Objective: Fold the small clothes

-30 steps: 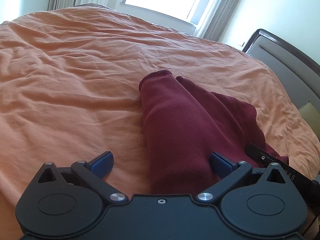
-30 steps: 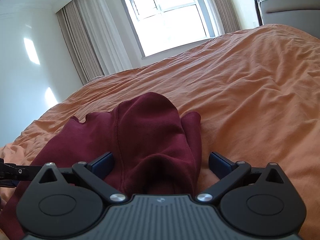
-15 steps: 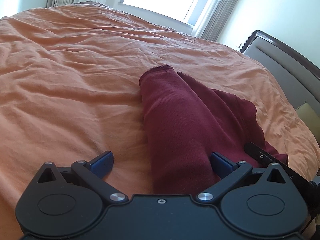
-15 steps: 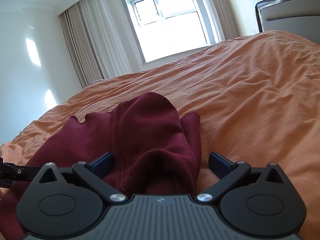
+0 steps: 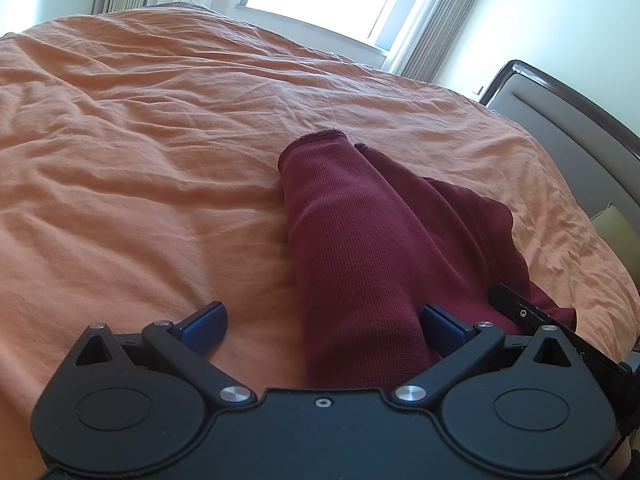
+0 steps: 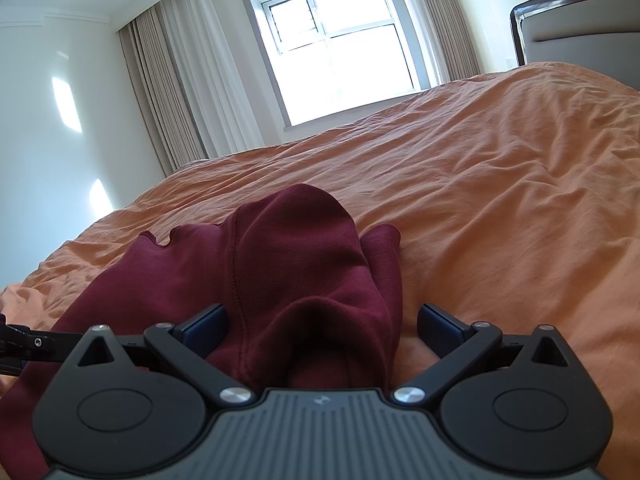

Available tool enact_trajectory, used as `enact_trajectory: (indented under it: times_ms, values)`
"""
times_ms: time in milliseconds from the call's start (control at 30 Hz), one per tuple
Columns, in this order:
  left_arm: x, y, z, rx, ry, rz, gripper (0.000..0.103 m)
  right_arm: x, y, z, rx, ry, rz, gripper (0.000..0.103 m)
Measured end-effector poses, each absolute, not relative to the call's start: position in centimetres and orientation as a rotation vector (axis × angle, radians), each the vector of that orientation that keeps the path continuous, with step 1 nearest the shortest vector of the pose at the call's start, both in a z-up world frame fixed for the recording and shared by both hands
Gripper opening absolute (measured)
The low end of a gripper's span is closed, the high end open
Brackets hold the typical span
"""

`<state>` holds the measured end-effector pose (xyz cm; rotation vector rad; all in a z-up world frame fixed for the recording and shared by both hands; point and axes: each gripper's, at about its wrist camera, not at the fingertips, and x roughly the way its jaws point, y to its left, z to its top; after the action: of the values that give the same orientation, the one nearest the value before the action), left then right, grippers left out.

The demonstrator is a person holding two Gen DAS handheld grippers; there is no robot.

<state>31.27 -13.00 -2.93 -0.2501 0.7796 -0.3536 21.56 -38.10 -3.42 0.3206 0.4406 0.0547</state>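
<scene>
Already both grippers straddle the maroon garment [image 5: 360, 248] on the orange bedspread [image 5: 140, 140], fingers wide apart and gripping nothing.
Closing now, the left gripper [image 5: 322, 324] or right gripper [image 6: 320, 326] could pinch only one layer, or bedspread too; open bedding lies far and left, headboard [image 5: 560, 120] right.

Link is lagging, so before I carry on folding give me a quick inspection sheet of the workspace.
Surface: orange bedcover, wrinkled.
Job's things: one maroon garment, bunched lengthwise, hem end away from the camera.
Clutter: yellowish item by the headboard, unclear.
Grippers: left gripper open, garment between its fingers; right gripper open, straddling a garment hump.
Cables: nothing seen.
Surroundings: window, curtains, headboard.
</scene>
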Motion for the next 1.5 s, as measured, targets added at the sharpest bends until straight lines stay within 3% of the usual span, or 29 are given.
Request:
enact_trajectory:
  times_ms: [600,767,1033,1100,1367,1500]
  values:
    - [31.9,-12.5,-2.5,-0.253,0.812,-0.380,0.102,22.8,-37.7,-1.5,0.316,0.559,0.003,0.102]
    - [32.1,-12.1,-2.4,-0.250,0.816,-0.396,0.100,22.8,-37.1,-0.7,0.294,0.557,0.019,0.088]
    - [31.7,-12.8,-1.7,-0.236,0.808,-0.426,0.074,22.6,-37.1,-0.5,0.290,0.548,0.039,0.077]
    - [31.5,-13.2,-1.5,-0.239,0.805,-0.440,0.058,22.5,-36.8,-0.3,0.280,0.541,0.040,0.071]
    - [31.2,-14.1,-0.4,-0.200,0.776,-0.428,0.046,22.0,-35.8,0.9,0.246,0.492,0.039,0.040]
    - [31.4,-14.1,0.3,-0.192,0.767,-0.438,0.040,21.8,-35.1,1.9,0.219,0.458,0.048,0.031]
